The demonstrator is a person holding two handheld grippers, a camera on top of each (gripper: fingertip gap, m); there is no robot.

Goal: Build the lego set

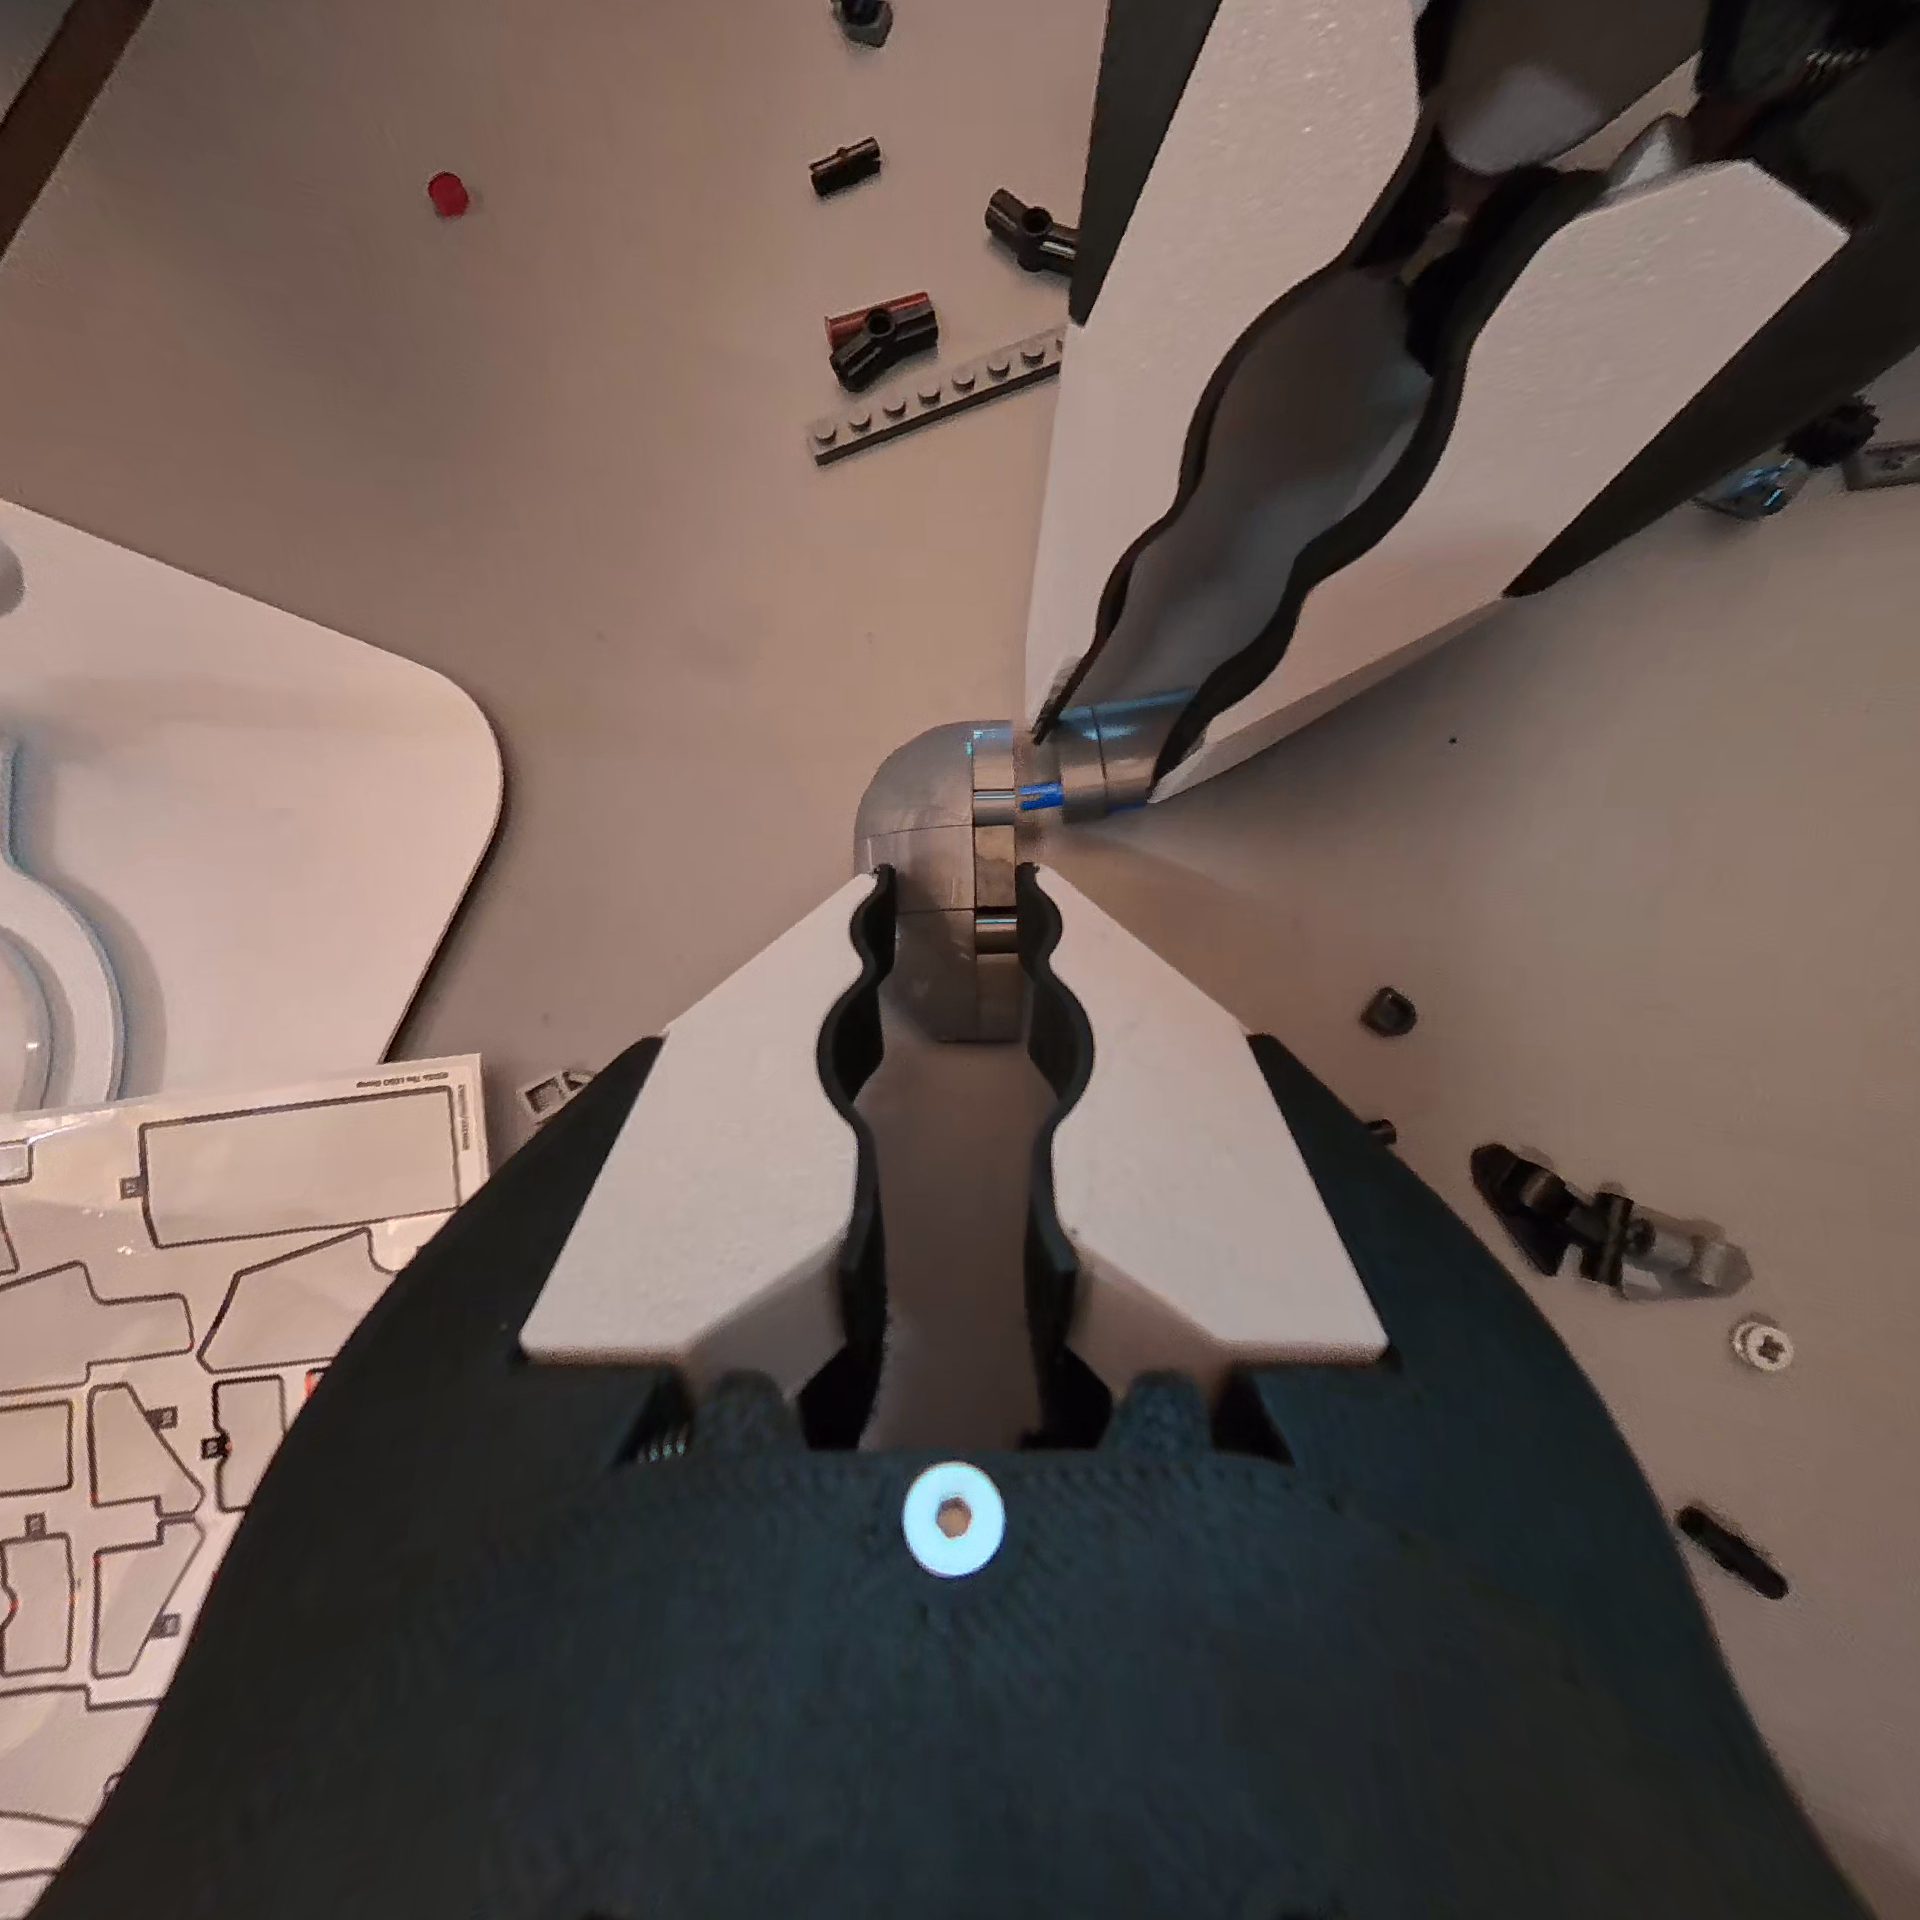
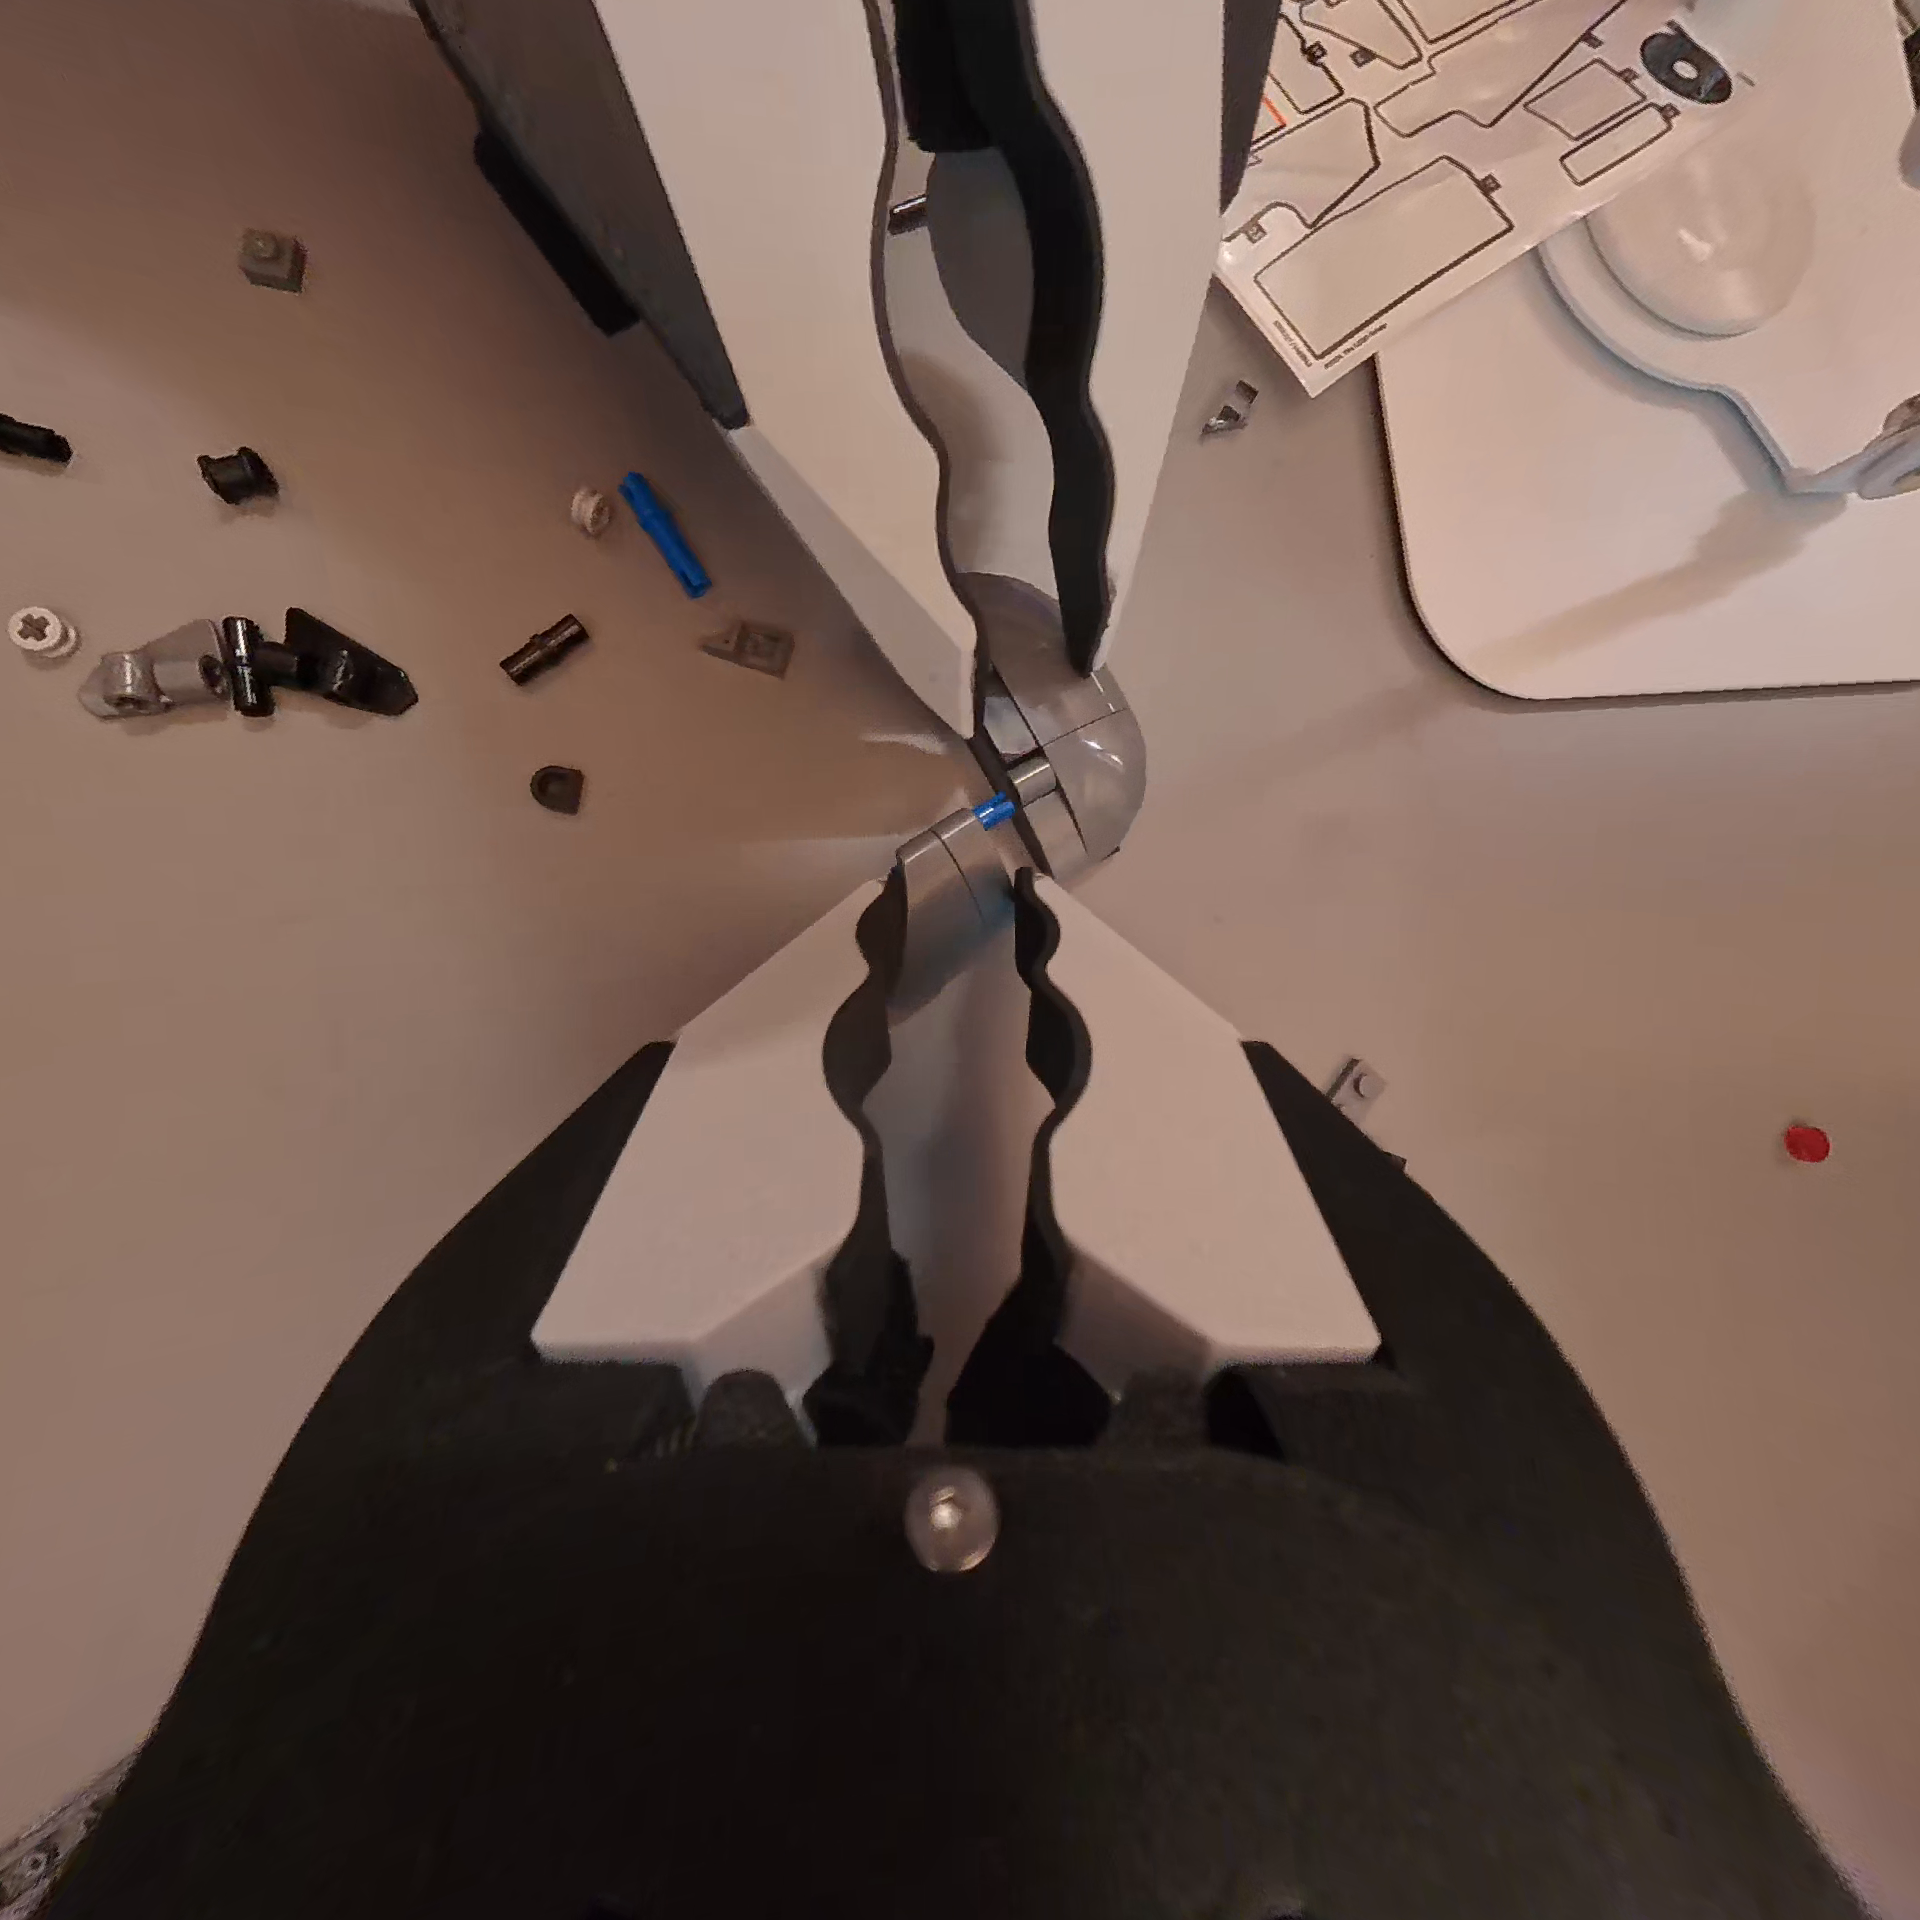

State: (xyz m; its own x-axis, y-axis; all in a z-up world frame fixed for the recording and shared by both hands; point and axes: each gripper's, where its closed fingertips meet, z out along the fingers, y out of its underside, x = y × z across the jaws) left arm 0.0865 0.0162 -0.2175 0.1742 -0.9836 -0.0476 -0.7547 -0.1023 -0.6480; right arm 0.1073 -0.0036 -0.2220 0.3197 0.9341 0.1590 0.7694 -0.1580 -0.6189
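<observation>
Pale surface (image 1: 623, 520) carries everything, w/ a white rounded-corner board (image 1: 260, 790) at its edge and a clear sticker sheet (image 1: 156, 1299) of outlined shapes lying partly over that board. Left tool (image 1: 954, 883) is clamped on the grey dome assembly (image 1: 935, 810): a rounded light-grey cap built of curved segments, backed by a darker disc stack, held above the surface betw. the wavy black pads. Right tool (image 2: 956, 883) is clamped on a grey cylinder piece (image 2: 940, 904), smooth, round, made of 2 stacked rings. A short blue pin (image 2: 992, 810) bridges the narrow gap betw. cylinder and dome disc; the 2 parts sit end to end, just apart, pin showing betw. them. Loose parts lie scattered on the surface: long dark-grey studded plate (image 1: 935, 400); black-and-grey hinged sub-assembly (image 2: 249, 665); black-and-red connector (image 1: 881, 338); loose blue pin (image 2: 665, 535); black angled connector (image 1: 1029, 229); black pin (image 2: 545, 649); small white round piece w/ cross hole (image 2: 42, 629); small red round stud (image 1: 449, 195), well apart from the rest.
</observation>
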